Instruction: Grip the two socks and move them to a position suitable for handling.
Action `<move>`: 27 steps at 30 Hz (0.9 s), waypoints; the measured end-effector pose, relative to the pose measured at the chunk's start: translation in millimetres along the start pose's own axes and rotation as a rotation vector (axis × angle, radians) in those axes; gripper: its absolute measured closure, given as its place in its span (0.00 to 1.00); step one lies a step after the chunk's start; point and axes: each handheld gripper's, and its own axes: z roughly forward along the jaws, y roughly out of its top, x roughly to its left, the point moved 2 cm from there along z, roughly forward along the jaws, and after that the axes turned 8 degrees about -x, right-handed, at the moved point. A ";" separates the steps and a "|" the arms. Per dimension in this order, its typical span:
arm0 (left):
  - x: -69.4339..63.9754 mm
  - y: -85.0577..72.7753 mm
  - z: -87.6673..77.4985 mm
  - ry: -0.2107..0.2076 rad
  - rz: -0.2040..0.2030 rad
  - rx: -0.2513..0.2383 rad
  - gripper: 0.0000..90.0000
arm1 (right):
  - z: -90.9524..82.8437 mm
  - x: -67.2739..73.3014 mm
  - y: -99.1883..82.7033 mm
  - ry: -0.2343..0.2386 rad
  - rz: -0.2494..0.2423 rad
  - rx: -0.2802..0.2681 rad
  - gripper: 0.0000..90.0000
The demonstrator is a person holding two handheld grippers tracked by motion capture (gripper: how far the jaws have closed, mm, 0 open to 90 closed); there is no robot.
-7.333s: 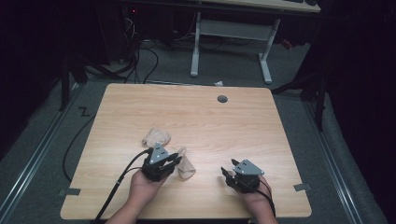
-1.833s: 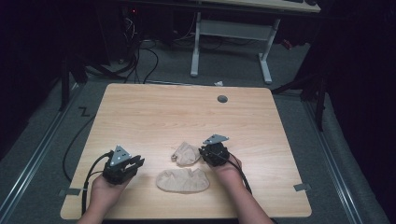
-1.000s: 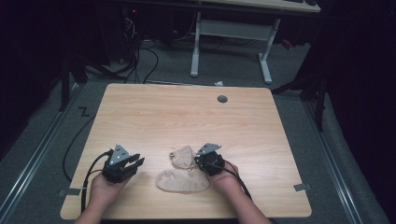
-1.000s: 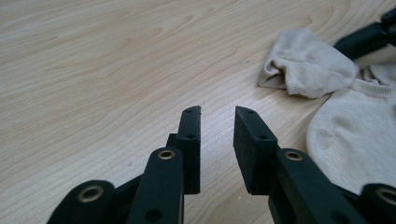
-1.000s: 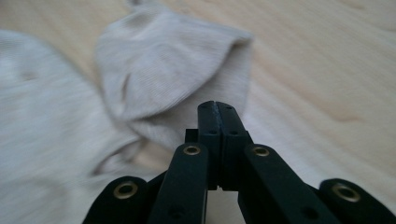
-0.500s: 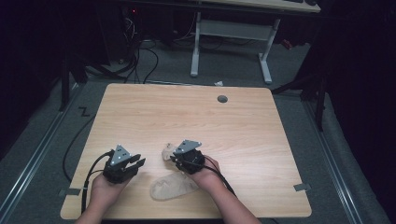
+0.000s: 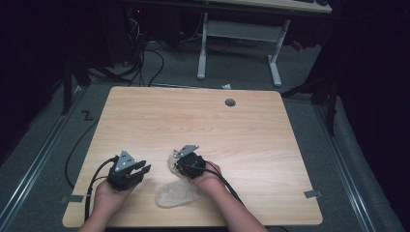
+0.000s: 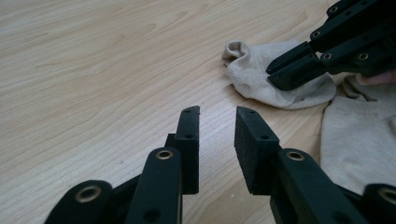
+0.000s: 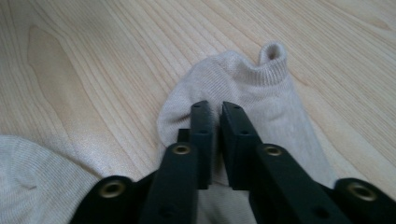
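While the left gripper hovers low over bare wood with its fingers partly apart and nothing between them, the right gripper has its fingers drawn almost together, having just been closing, with a fold of the small sock pinched in the thin gap between them.

Closest to the right fingers, in the right gripper view, the small sock lies bunched on the tabletop directly beneath and ahead of the tips. Its ribbed cuff stands up in a little loop just beyond them. To the near left of those fingers lies the edge of a second, flat sock.

From the left gripper view, the tabletop stretches ahead of the left fingers. Ahead and to the right of them, the small sock rests with the right gripper pressing down on its far side. The flat sock lies just right of the left fingers.

In the high view, the left gripper and right gripper sit near each other at the near edge of the tabletop. The small sock sits under the right fingers, and the flat sock lies between the two hands. Farther off, a round hole marks the far side.
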 end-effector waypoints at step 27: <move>-7.3 -2.3 7.1 -0.011 0.011 0.019 0.79 | -82.4 -99.9 -64.1 -0.278 0.389 -0.148 0.87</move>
